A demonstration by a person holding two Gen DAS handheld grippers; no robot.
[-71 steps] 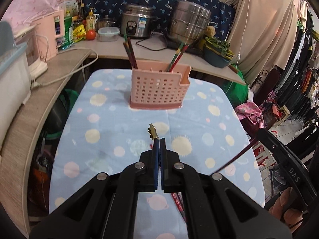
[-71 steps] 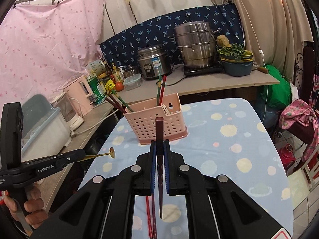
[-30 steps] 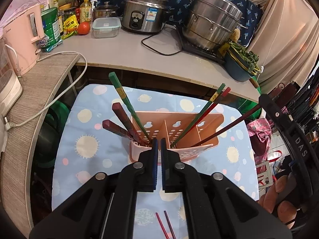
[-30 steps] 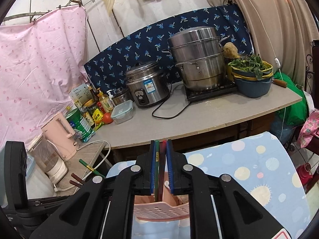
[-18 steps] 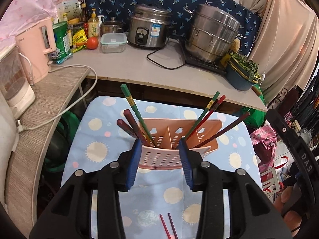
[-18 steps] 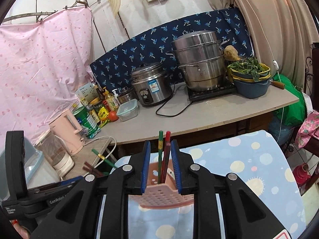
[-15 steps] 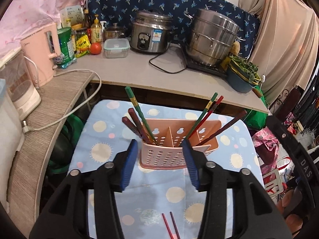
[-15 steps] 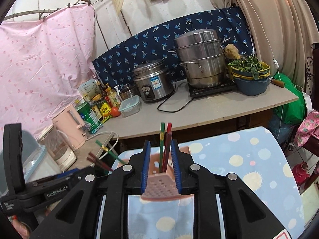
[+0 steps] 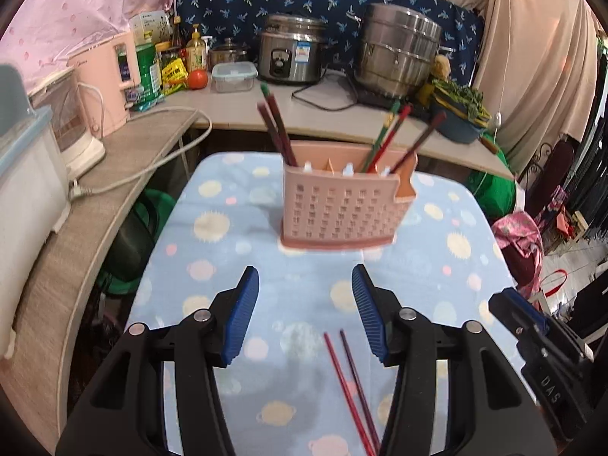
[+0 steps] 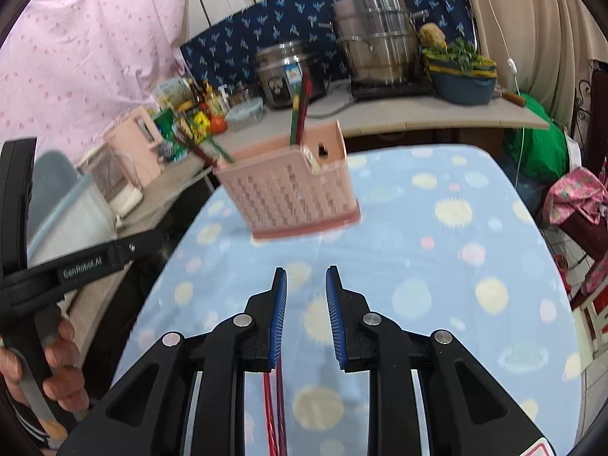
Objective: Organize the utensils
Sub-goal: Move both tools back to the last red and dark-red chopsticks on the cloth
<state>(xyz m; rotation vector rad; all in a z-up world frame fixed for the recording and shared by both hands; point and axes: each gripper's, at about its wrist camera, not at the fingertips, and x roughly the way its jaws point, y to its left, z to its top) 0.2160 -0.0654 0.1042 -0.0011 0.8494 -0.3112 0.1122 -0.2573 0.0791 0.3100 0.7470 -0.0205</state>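
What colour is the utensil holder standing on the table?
Pink. The utensil holder shows best in the left wrist view.

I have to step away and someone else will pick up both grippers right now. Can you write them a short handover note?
Left hand-held gripper: open, empty.
Right hand-held gripper: open, empty.
Pink utensil basket stands on the dotted blue cloth; several chopsticks already stand in it, some at its left end, some at its right.
Left to do: two red chopsticks lie on the cloth near the grippers. Pick them up and put them in the basket.
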